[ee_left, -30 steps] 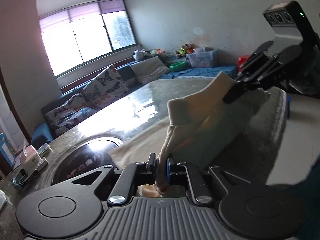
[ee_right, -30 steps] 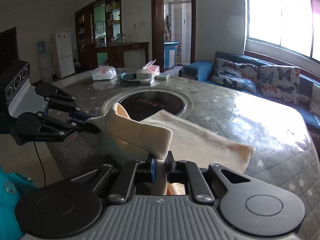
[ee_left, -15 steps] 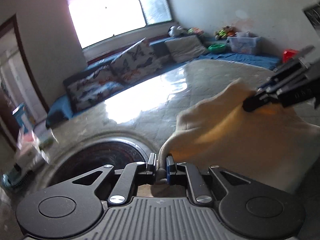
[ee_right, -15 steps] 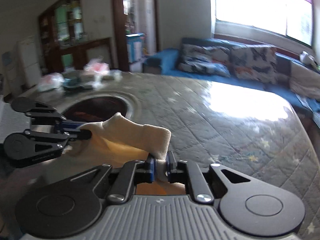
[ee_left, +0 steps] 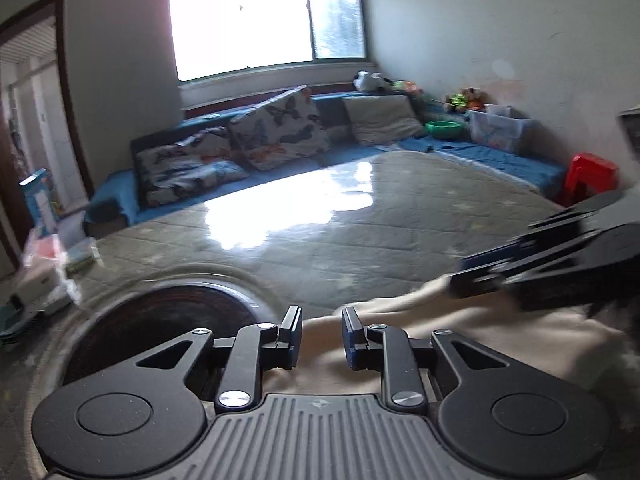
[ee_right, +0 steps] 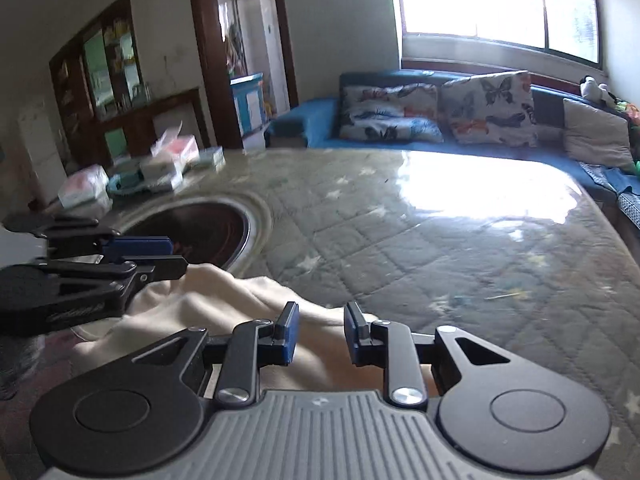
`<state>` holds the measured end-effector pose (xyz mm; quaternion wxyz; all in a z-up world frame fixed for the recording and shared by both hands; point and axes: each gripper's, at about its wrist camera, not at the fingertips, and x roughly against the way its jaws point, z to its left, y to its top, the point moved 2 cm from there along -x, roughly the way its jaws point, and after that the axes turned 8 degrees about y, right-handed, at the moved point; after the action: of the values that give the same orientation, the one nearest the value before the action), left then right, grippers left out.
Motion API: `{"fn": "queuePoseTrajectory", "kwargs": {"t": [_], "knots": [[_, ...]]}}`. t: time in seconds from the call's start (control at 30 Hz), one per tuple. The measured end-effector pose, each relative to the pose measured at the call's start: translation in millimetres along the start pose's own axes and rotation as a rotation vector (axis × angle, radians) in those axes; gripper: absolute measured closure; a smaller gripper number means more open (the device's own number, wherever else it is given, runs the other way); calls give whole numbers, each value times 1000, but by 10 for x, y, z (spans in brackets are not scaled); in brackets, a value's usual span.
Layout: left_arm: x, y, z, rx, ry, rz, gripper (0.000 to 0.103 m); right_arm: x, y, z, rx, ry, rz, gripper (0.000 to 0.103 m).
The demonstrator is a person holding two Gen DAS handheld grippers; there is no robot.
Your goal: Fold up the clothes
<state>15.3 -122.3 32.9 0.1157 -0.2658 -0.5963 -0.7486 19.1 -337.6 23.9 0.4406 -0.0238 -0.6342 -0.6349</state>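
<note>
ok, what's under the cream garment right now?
The cream garment lies on the quilted table cover, overlapping the round inset's rim. Anything beneath the cloth is hidden.

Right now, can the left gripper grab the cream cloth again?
Probably yes. The left gripper is open, and the cream cloth lies on the table right between and under its fingers, with nothing covering it. The right gripper is open beside it.

Left gripper [ee_left: 320, 334], right gripper [ee_right: 320, 332]: black linkage arms, blue-padded jaws, silver screws, ribbed grey base.
</note>
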Motion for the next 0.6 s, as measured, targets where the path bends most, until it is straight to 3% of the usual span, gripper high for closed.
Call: {"fn": "queuePoseTrajectory", "kwargs": {"t": [0.13, 0.3, 0.47, 0.6], "knots": [[-216, 59, -125, 0, -37, 47, 79, -286, -5, 7, -5, -27, 54, 79], [-570, 60, -12, 102, -35, 127, 79, -325, -24, -9, 6, -30, 47, 79], [-608, 30, 39, 133, -34, 120, 77, -185, -77, 58, 49, -44, 14, 78], [-549, 19, 34, 132, -36, 98, 77, -242, -105, 32, 54, -54, 41, 80]]}}
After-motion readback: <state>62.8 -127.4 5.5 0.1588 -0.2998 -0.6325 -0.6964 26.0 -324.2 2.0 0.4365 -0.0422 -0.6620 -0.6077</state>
